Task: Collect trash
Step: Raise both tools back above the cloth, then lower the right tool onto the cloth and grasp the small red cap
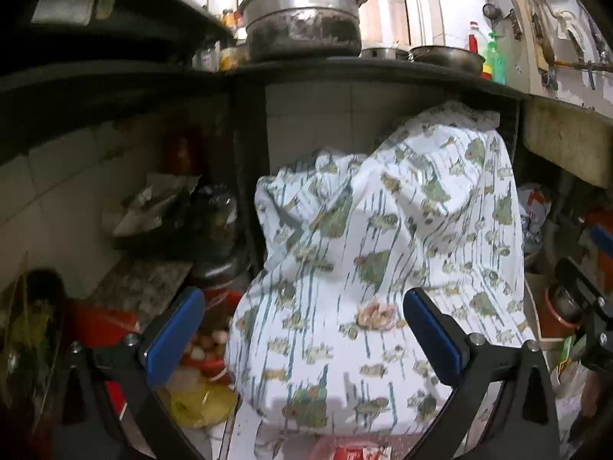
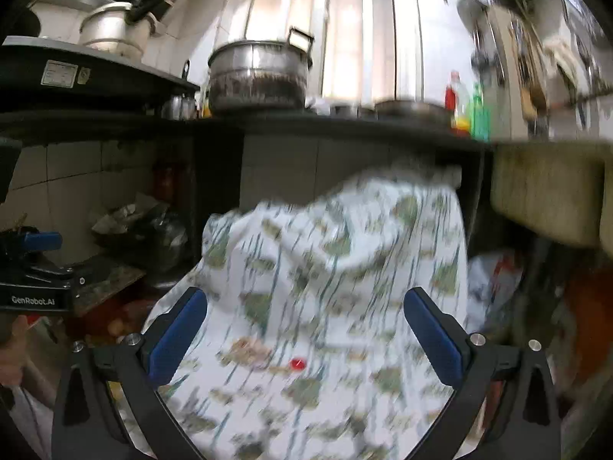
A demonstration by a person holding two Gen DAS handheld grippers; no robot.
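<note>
A white cloth with green fish print [image 1: 383,260] drapes over a bulky thing under the kitchen counter; it also shows, blurred, in the right wrist view [image 2: 337,287]. My left gripper [image 1: 306,329] is open, its blue pads [image 1: 172,333] spread in front of the cloth, holding nothing. My right gripper [image 2: 306,333] is open and empty before the same cloth. A small red cap [image 2: 297,363] lies on the cloth. A red bin of food scraps and peels [image 1: 203,375] sits at lower left. The left gripper's body [image 2: 34,268] shows at the right wrist view's left edge.
A dark counter [image 1: 345,69] overhead carries a large blackened pot [image 1: 302,19], pans and bottles [image 1: 486,53]. A concrete sink [image 1: 567,142] is at right, with bags and containers [image 1: 536,211] beneath. Crumpled wrappers and a jar [image 1: 161,203] sit on the left under-counter shelf.
</note>
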